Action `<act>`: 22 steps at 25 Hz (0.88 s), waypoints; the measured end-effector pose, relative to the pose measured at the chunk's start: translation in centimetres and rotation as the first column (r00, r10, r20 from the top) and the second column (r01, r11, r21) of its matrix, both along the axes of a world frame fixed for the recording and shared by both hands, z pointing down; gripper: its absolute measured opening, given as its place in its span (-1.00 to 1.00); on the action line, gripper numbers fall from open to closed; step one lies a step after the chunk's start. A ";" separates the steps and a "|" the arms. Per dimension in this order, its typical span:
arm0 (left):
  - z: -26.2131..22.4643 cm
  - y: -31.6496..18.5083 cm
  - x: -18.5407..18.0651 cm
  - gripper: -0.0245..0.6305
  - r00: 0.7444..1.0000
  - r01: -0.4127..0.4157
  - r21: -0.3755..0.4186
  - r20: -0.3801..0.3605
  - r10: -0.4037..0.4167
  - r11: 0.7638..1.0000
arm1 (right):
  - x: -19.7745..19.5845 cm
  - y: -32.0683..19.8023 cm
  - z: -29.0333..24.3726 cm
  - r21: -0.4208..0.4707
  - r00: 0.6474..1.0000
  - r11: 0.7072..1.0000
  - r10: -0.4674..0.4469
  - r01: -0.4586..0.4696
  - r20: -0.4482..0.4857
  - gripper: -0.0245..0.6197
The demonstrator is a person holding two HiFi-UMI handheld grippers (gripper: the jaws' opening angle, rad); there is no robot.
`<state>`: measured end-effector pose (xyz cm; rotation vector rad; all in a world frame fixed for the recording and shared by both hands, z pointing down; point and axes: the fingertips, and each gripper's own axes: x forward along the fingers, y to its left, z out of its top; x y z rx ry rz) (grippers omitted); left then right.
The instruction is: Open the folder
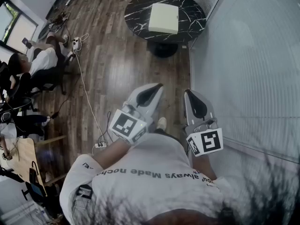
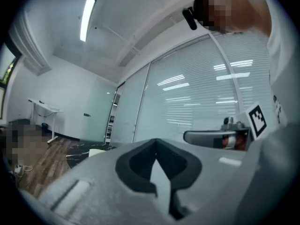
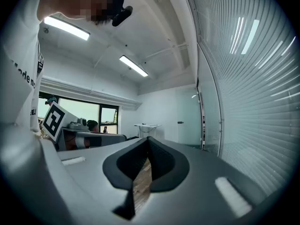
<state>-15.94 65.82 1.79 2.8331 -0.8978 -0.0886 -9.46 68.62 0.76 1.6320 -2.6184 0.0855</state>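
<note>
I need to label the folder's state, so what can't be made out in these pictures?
Folder, head view: too small and far to tell its spine or opening edge.
Folder, left gripper view: only a sliver shows; the left gripper hides the rest.
Folder, right gripper view: not seen; the right gripper fills the lower part.
Table base, head view: partly hidden under its top.

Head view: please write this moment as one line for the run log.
stage: before approach | folder: flat on round table, untouched | left gripper: shut, empty | right gripper: shut, empty
</note>
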 end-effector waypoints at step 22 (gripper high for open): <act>2.4 -8.6 8.2 -0.92 0.997 0.074 -0.029 0.026 -0.073 0.997 | 8.6 -9.0 1.8 -0.017 0.997 0.998 -0.061 0.062 0.037 -0.92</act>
